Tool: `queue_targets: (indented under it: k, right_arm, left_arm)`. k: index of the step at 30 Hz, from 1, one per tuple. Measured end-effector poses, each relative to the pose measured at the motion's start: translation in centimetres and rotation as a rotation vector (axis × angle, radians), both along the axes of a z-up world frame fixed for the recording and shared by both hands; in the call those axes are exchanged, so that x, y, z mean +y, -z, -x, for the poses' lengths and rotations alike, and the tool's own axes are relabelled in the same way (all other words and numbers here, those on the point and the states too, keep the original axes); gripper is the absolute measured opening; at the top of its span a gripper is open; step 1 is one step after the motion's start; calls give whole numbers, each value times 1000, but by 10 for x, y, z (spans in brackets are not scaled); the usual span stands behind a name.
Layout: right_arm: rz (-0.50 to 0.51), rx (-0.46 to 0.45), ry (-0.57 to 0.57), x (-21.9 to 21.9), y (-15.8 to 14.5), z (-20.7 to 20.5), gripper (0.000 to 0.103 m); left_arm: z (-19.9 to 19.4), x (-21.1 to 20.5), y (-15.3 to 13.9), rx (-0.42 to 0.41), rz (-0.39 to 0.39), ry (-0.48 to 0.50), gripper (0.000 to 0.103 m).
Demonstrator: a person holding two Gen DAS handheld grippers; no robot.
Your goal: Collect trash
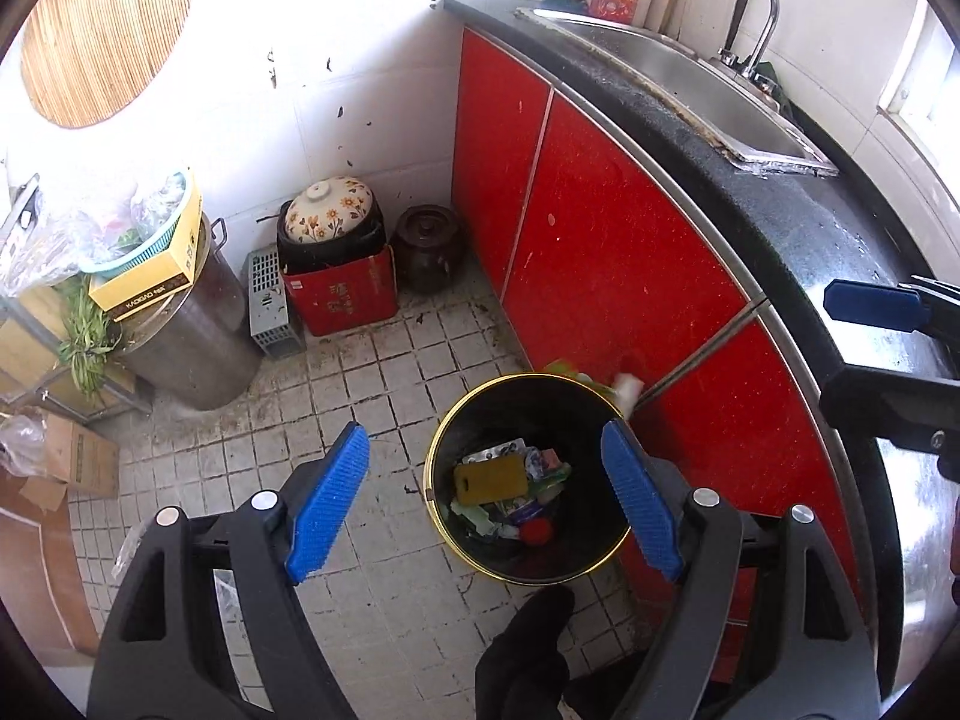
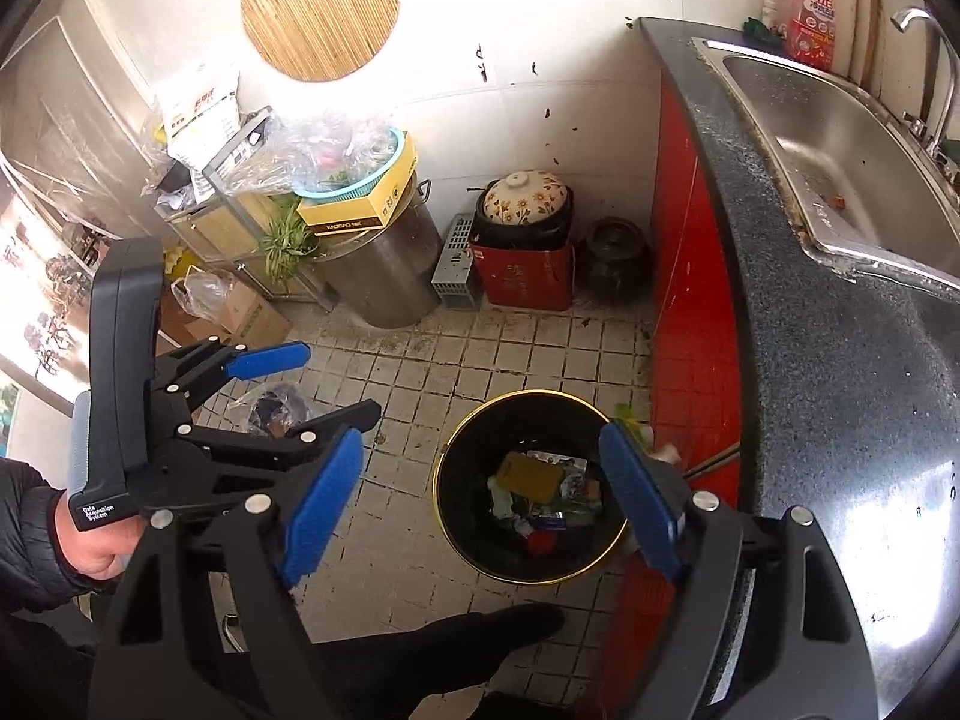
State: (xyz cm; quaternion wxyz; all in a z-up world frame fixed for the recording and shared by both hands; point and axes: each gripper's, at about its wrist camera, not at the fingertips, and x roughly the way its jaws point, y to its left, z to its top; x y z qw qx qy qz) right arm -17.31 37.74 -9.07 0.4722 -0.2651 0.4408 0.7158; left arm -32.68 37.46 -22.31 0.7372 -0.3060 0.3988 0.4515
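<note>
A black bin with a gold rim (image 1: 433, 450) stands on the tiled floor against the red cabinet, holding a yellow pad (image 1: 489, 477), wrappers and a red scrap (image 1: 537, 531). A blurred green and white scrap (image 1: 624, 387) is at its far rim, also seen as the scrap (image 2: 663, 453) in the right wrist view. My left gripper (image 1: 486, 504) hangs open above the bin with nothing between its pads. My right gripper (image 2: 483, 504) is open and empty over the same bin (image 2: 462, 498). The left gripper (image 2: 342, 378), held in a hand, shows to its left.
Red cabinet doors (image 1: 600, 252) and a dark counter with a steel sink (image 2: 840, 138) run along the right. A steel pot (image 1: 192, 336), a red box (image 1: 342, 297) under a flowered pot and a brown jar (image 1: 429, 246) line the far wall. A dark shoe (image 1: 528, 636) is near the bin.
</note>
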Motion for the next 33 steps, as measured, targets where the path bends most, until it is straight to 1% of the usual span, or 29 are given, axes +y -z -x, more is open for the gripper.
queue_targets:
  k: [5, 8, 9, 12, 15, 17, 18, 20, 21, 22, 23, 24, 26, 27, 31, 33]
  right_arm:
    - [-17, -3, 25, -7, -9, -11, 79]
    - [-39, -13, 60, -17, -19, -23, 79]
    - [-45, -17, 81, -22, -22, -30, 81]
    - [-71, -34, 157, -40, -36, -51, 89]
    - [-102, -61, 283, -69, -54, -85, 92]
    - [-114, -96, 416, -101, -67, -116, 93]
    - [-117, -111, 464, -113, -71, -126, 93]
    - [-121, -171, 609, -152, -82, -154, 93]
    - [-120, -204, 676, -173, -88, -165, 94]
    - [-117, -246, 779, -205, -95, -181, 95]
    - [-110, -272, 842, -226, -99, -190, 95]
    - [-86, -313, 942, -258, -104, -202, 95]
    - [-47, -353, 1078, -308, -109, -218, 95]
    - [-22, -373, 1174, -343, -113, -225, 96]
    - [74, -390, 1457, -449, -115, -236, 96]
    - [108, -394, 1566, -491, -115, -237, 96]
  left_arm:
    - [-6, 0, -9, -7, -17, 10, 78]
    - [-16, -4, -20, -7, -44, 36, 82]
    - [-22, -6, -25, -9, -59, 52, 86]
    - [-42, -10, -41, -1, -89, 88, 95]
    - [-71, -17, -61, -8, -108, 160, 96]
    - [-96, -26, -78, -30, -134, 237, 96]
    - [-109, -31, -86, -38, -150, 277, 96]
    - [-139, -43, -102, -61, -182, 375, 96]
    - [-161, -53, -111, -78, -197, 444, 96]
    - [-183, -63, -119, -98, -205, 512, 96]
    - [-199, -72, -125, -111, -210, 560, 96]
    - [-226, -87, -134, -132, -224, 638, 96]
    - [-268, -115, -147, -168, -233, 751, 96]
    - [-286, -128, -152, -185, -233, 796, 96]
    - [-351, -194, -168, -232, -222, 979, 96]
    - [-378, -232, -173, -246, -221, 1073, 96]
